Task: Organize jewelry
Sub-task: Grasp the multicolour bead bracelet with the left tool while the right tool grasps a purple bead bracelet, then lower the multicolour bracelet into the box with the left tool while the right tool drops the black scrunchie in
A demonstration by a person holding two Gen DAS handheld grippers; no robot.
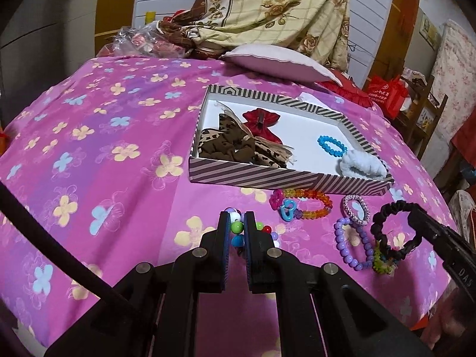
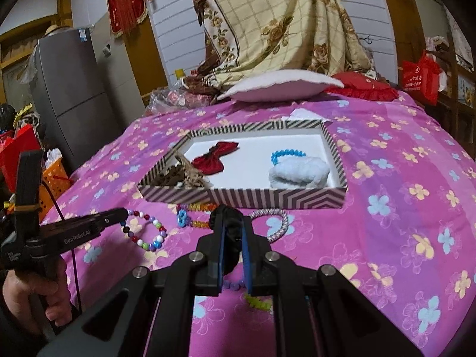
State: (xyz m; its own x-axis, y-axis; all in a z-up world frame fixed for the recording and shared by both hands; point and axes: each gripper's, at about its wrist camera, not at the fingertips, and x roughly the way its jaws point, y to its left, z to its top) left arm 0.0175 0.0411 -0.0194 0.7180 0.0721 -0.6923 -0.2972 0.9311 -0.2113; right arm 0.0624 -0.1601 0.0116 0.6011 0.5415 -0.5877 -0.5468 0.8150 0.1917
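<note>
A striped box [image 1: 267,178] [image 2: 267,199] on the pink bedspread holds a red bow [image 1: 261,122], brown leopard scrunchies [image 1: 232,145], a blue bead bracelet [image 1: 331,145] and a pale blue scrunchie [image 1: 363,166]. My left gripper [image 1: 237,223] is shut on a multicolour bead bracelet [image 1: 236,227] [image 2: 145,232] in front of the box. My right gripper [image 2: 233,232] is shut on a black scrunchie [image 2: 229,223] [image 1: 395,232]. A rainbow bracelet [image 1: 303,203], a silver ring band [image 1: 355,209], a purple bead bracelet [image 1: 354,247] and a green band [image 1: 383,263] lie on the bedspread.
A white pillow [image 1: 279,62] and red cushion [image 2: 360,86] lie behind the box, with a draped floral cloth [image 2: 267,29] beyond. A grey fridge [image 2: 71,89] and orange basket [image 2: 53,178] stand left of the bed. A red bag [image 2: 422,80] hangs at right.
</note>
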